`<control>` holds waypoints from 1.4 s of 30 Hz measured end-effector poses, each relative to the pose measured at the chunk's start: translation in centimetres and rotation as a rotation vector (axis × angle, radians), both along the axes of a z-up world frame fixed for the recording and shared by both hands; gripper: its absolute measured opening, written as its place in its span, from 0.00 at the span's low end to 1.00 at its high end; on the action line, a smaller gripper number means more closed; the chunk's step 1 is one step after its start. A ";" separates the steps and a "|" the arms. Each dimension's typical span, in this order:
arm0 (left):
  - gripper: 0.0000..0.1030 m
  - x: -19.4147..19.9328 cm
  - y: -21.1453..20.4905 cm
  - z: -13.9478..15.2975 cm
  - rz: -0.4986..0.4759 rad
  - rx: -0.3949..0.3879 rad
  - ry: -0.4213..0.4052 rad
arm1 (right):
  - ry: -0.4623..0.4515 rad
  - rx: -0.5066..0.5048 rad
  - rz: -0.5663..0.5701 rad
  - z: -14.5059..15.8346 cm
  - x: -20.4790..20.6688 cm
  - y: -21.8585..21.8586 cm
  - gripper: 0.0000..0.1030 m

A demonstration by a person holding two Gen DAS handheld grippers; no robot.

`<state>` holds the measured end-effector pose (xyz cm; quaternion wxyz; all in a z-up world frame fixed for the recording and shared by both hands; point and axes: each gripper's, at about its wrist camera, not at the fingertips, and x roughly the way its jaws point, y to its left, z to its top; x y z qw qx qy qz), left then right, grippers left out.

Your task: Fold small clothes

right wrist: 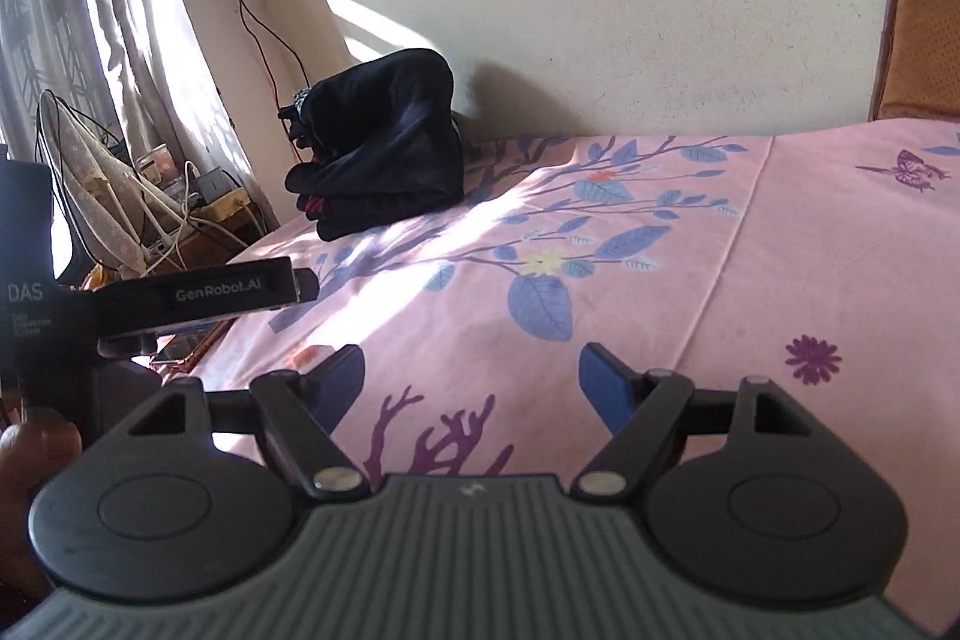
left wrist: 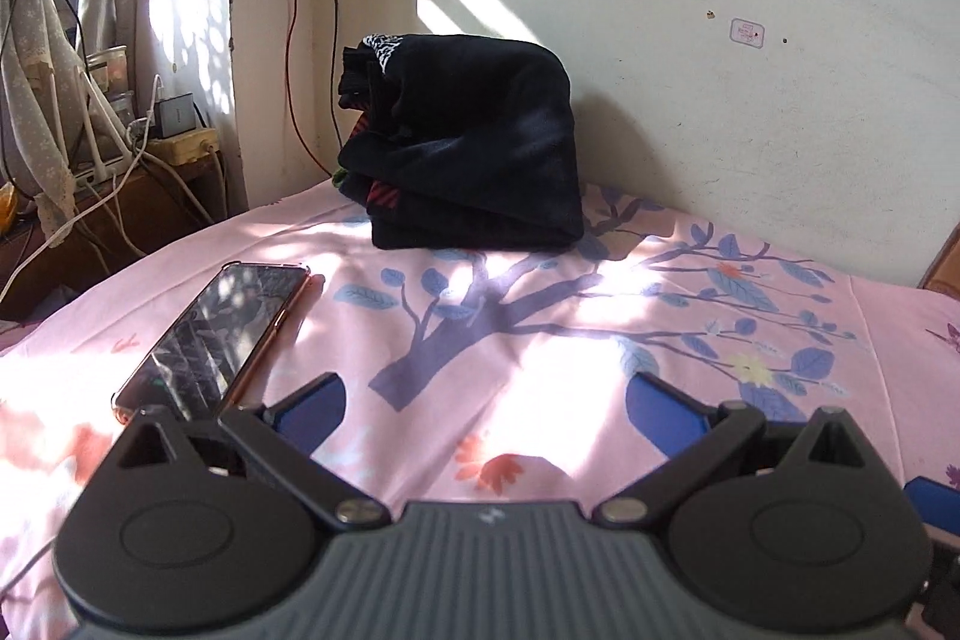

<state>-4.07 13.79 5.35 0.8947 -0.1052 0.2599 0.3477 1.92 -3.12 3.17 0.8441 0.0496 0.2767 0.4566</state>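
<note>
A stack of folded dark clothes (left wrist: 468, 142) sits on the pink flowered bedsheet (left wrist: 540, 340) against the wall; the right wrist view shows the same stack (right wrist: 384, 154) at the bed's far left. My left gripper (left wrist: 486, 409) hovers over the sheet well short of the stack, its blue fingers (left wrist: 315, 415) spread wide with only sheet between them. My right gripper (right wrist: 471, 379) is also open above the sheet, nothing between its blue fingers (right wrist: 603, 382). The left gripper's body (right wrist: 198, 295) shows at the left edge of the right wrist view.
A phone (left wrist: 222, 334) lies on the sheet just left of my left gripper. A cluttered side table (left wrist: 120, 172) with cables and a fan stands past the bed's left edge. The wall (left wrist: 720, 40) runs behind the bed, and a chair back (right wrist: 924, 10) stands at the right.
</note>
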 end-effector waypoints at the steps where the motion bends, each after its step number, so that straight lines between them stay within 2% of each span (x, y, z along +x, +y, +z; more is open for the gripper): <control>1: 1.00 0.0 -0.3 0.1 0.005 0.014 0.001 | 0.000 -0.005 0.003 -0.1 -0.1 -0.1 0.79; 6: 1.00 0.5 -1.3 0.3 0.005 0.061 0.004 | -0.001 0.001 0.005 -0.2 -0.3 -0.4 0.83; 12: 1.00 1.2 -2.1 0.3 0.025 0.141 -0.003 | 0.048 0.016 -0.010 -0.5 0.4 -0.7 0.84; 21: 1.00 2.0 -1.2 0.9 -0.011 0.049 0.019 | 0.096 0.036 -0.023 -0.7 0.8 -1.1 0.85; 24: 1.00 2.0 -1.2 1.1 -0.018 0.053 0.018 | 0.102 0.038 -0.022 -0.6 0.9 -1.2 0.85; 28: 1.00 1.9 -1.9 2.0 -0.020 0.121 0.015 | 0.110 0.042 -0.023 -0.6 1.0 -1.3 0.85; 31: 1.00 2.1 -2.7 2.9 0.004 0.217 0.034 | 0.122 0.048 -0.027 -0.7 1.2 -1.4 0.85; 33: 1.00 2.0 -3.2 3.5 0.002 0.253 0.019 | 0.130 0.053 -0.033 -0.7 1.3 -1.5 0.85; 36: 1.00 1.6 -3.4 4.3 -0.010 0.248 -0.014 | 0.142 0.060 -0.041 -0.8 1.4 -1.6 0.85; 42: 1.00 1.6 -3.7 4.7 -0.017 0.248 -0.006 | 0.153 0.068 -0.055 -0.8 1.5 -1.8 0.85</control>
